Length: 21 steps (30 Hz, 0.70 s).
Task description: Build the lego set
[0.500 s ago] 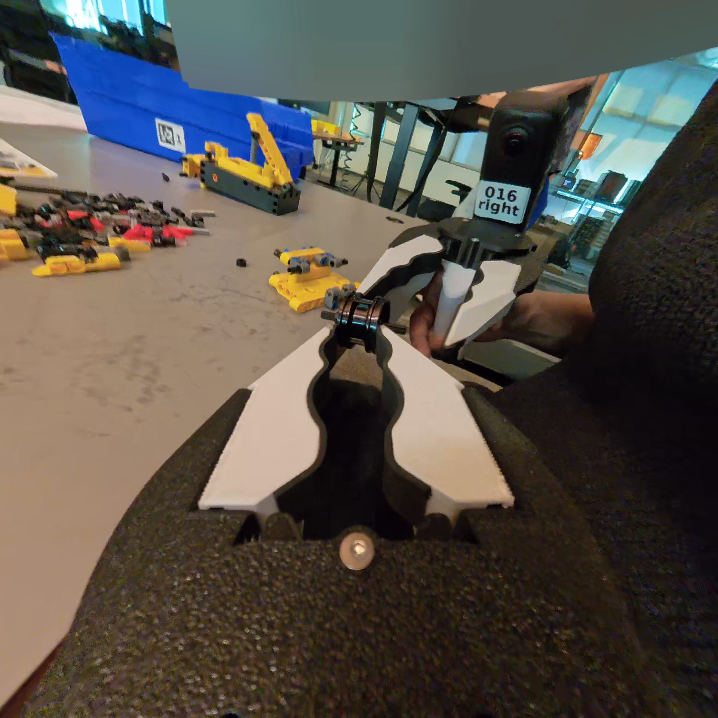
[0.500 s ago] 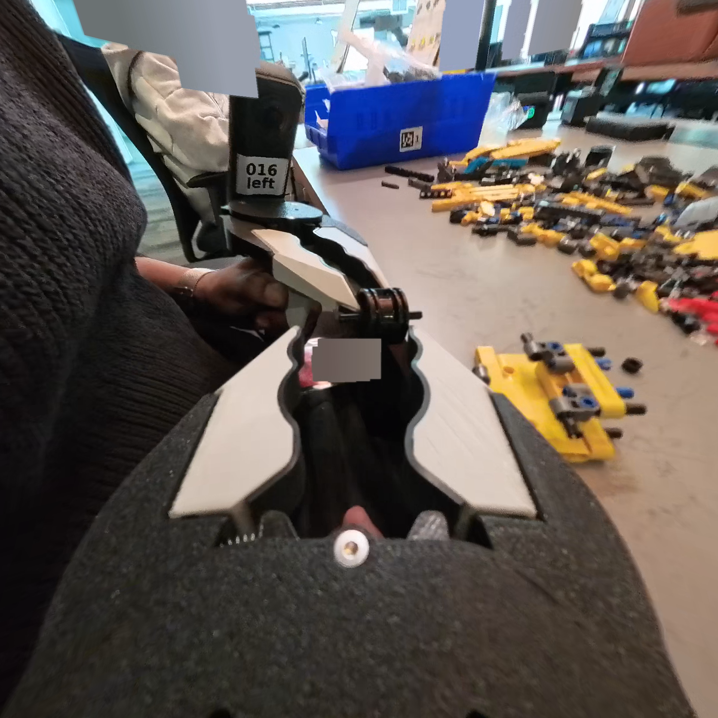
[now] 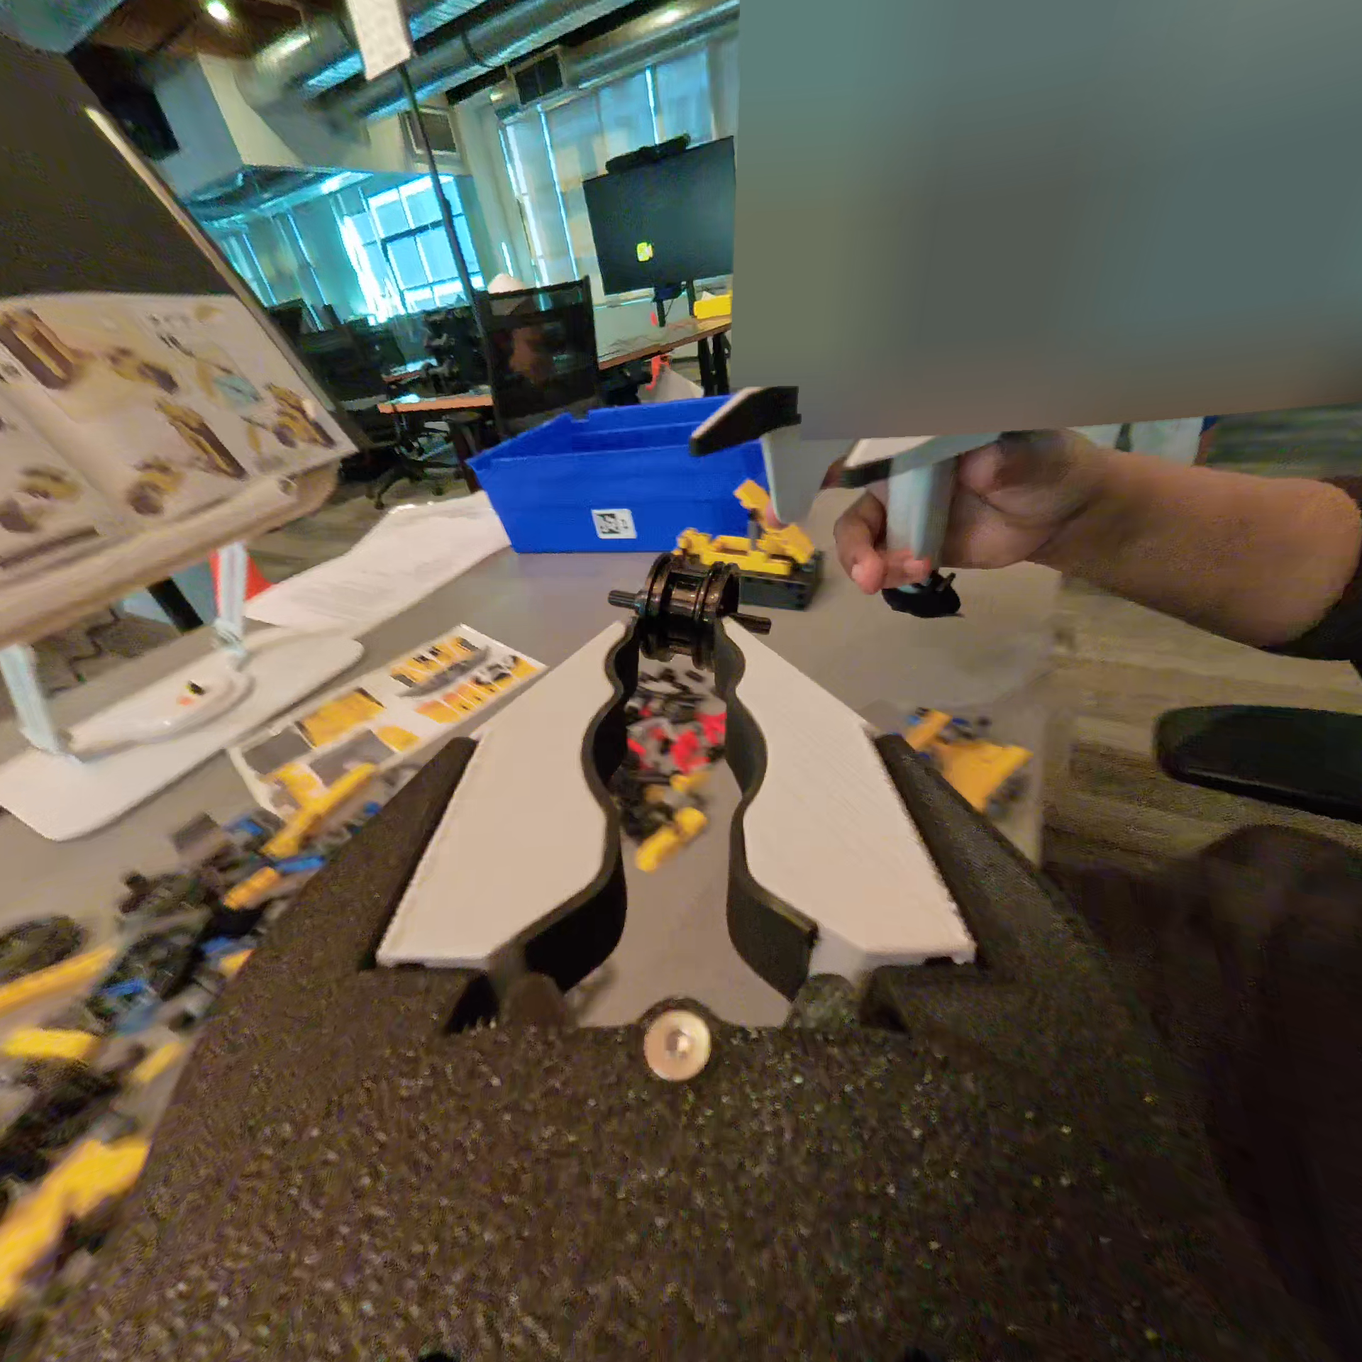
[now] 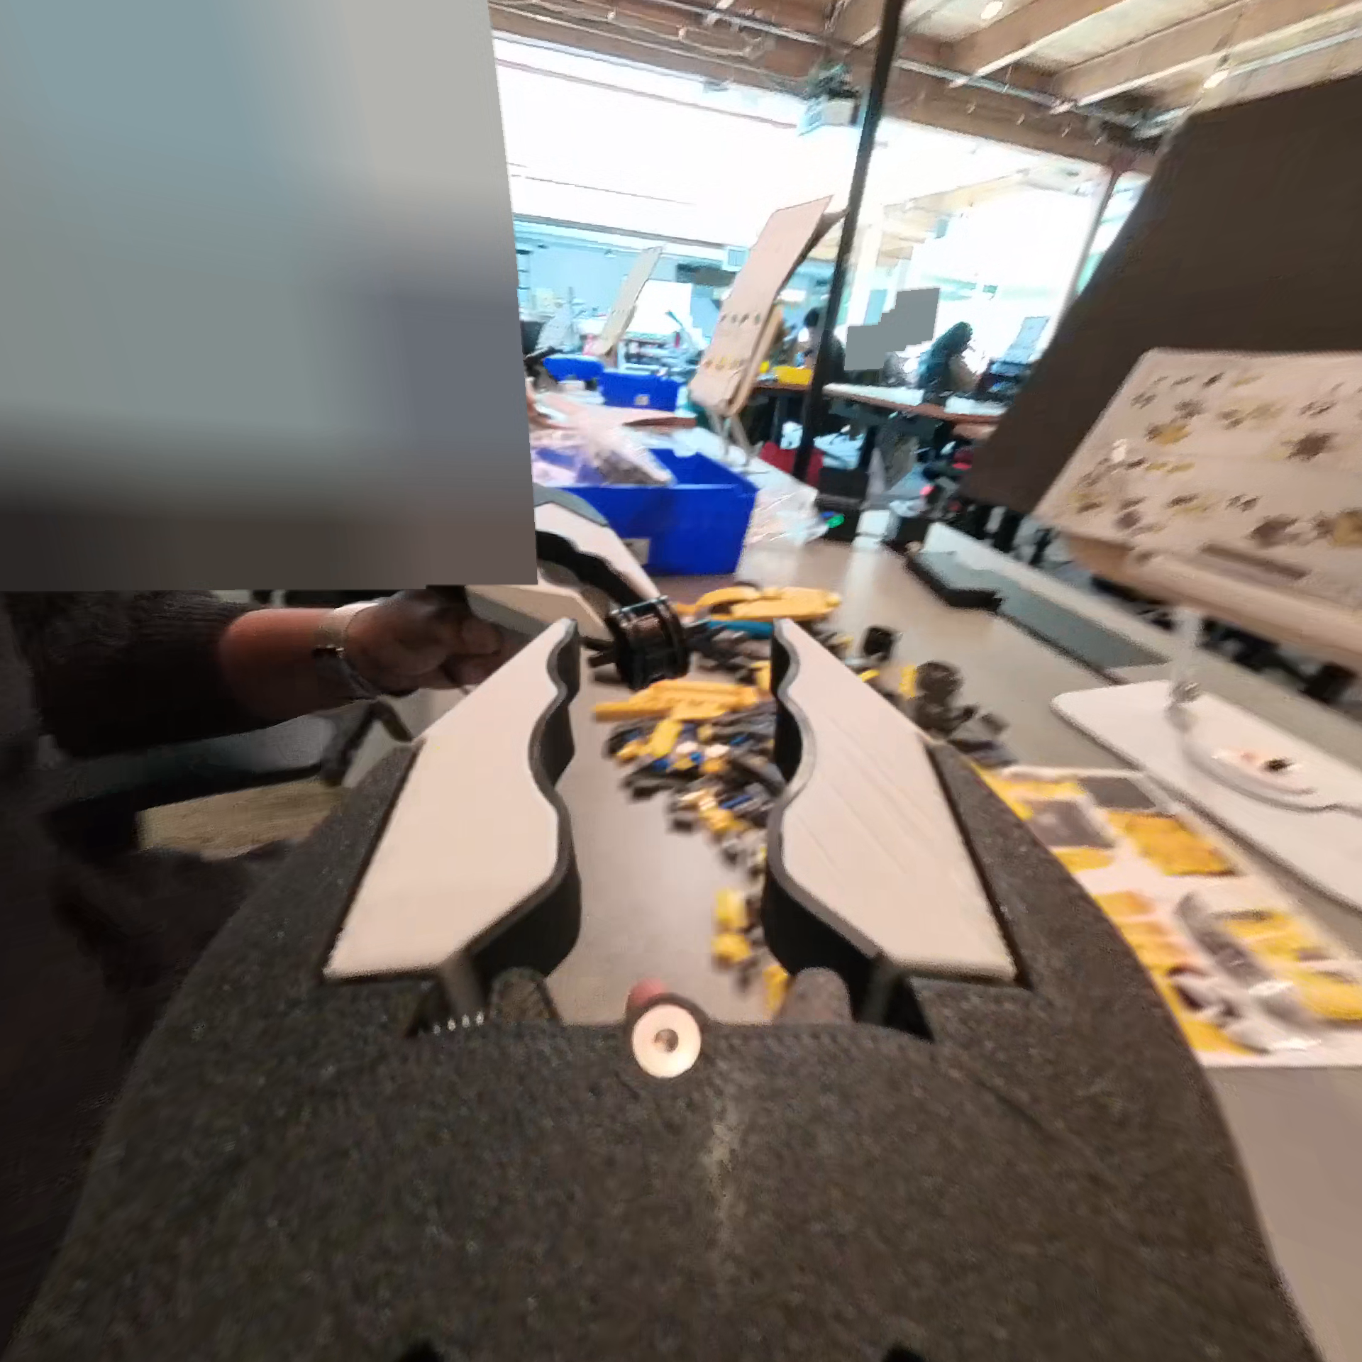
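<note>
Because its two tips pinch the little black wheel part, the left gripper holds it up above the table, while the right gripper is spread apart and holds nothing.

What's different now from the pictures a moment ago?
The right gripper opened wide and drew away from the black wheel; it holds nothing. Both grippers swung up to face across the table, toward the blue bin. The left gripper stays clamped on the wheel.
</note>
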Each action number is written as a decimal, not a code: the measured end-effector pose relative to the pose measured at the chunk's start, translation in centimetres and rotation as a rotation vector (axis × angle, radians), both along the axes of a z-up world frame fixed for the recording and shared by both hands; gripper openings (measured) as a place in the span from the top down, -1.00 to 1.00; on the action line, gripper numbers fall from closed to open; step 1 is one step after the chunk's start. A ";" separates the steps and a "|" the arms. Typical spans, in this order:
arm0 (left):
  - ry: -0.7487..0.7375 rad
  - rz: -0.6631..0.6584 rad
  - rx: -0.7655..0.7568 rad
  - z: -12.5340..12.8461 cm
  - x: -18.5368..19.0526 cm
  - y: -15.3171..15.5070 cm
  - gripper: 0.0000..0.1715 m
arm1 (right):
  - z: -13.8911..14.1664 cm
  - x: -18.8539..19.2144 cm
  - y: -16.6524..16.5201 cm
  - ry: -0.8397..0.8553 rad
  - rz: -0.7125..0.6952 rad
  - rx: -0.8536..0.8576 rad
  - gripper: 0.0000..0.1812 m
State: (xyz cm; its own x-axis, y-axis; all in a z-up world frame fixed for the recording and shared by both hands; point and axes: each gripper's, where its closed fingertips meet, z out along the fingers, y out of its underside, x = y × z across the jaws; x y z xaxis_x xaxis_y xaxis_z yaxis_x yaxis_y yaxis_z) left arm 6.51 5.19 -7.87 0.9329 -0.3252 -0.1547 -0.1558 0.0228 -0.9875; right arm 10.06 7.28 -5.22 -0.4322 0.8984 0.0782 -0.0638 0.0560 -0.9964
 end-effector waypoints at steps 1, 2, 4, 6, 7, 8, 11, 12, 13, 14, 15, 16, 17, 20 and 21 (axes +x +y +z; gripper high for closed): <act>0.011 0.000 0.002 0.7 -1.1 1.2 0.78 | 0.7 -1.6 1.5 0.019 -0.026 0.009 0.44; 0.004 0.000 0.007 1.4 -2.3 2.5 0.78 | 1.4 -3.2 3.0 0.033 -0.051 0.007 0.45; -0.032 -0.004 0.023 2.9 -4.6 4.9 0.78 | 2.0 -6.2 5.6 0.054 -0.078 -0.020 0.45; -0.048 0.005 0.018 3.4 -7.0 7.2 0.78 | 1.7 -8.4 7.3 0.083 -0.083 -0.063 0.45; -0.052 0.005 0.008 3.2 -7.9 8.1 0.78 | 1.4 -8.9 7.5 0.107 -0.053 -0.093 0.46; -0.057 0.001 -0.008 2.9 -8.6 8.7 0.78 | 1.1 -8.8 7.2 0.141 0.001 -0.120 0.46; -0.078 0.047 -0.152 0.5 -10.3 8.8 0.78 | -0.9 -7.4 5.8 0.185 0.108 -0.116 0.47; -0.098 0.040 -0.143 0.6 -10.3 8.0 0.78 | -1.8 -7.2 5.6 0.172 0.110 -0.074 0.52; -0.118 0.038 -0.114 1.1 -10.4 7.4 0.78 | -2.6 -7.3 5.6 0.153 0.096 -0.028 0.53; -0.127 0.035 -0.091 1.4 -10.6 6.9 0.78 | -3.2 -7.5 5.5 0.132 0.086 0.012 0.53; -0.138 0.034 -0.078 1.4 -10.9 6.7 0.78 | -3.4 -7.6 5.2 0.112 0.094 0.039 0.53; -0.164 0.027 -0.071 1.4 -11.1 6.6 0.78 | -3.5 -7.5 4.7 0.095 0.110 0.052 0.53; -0.202 0.000 -0.065 1.5 -11.0 6.5 0.78 | -3.5 -7.4 4.4 0.088 0.121 0.054 0.53; -0.307 -0.035 -0.061 1.5 -11.5 6.8 0.78 | -2.6 -7.1 4.5 0.127 0.102 0.045 0.54; -0.316 -0.023 -0.076 1.0 -11.8 7.0 0.78 | -2.6 -7.2 4.9 0.129 0.084 0.052 0.53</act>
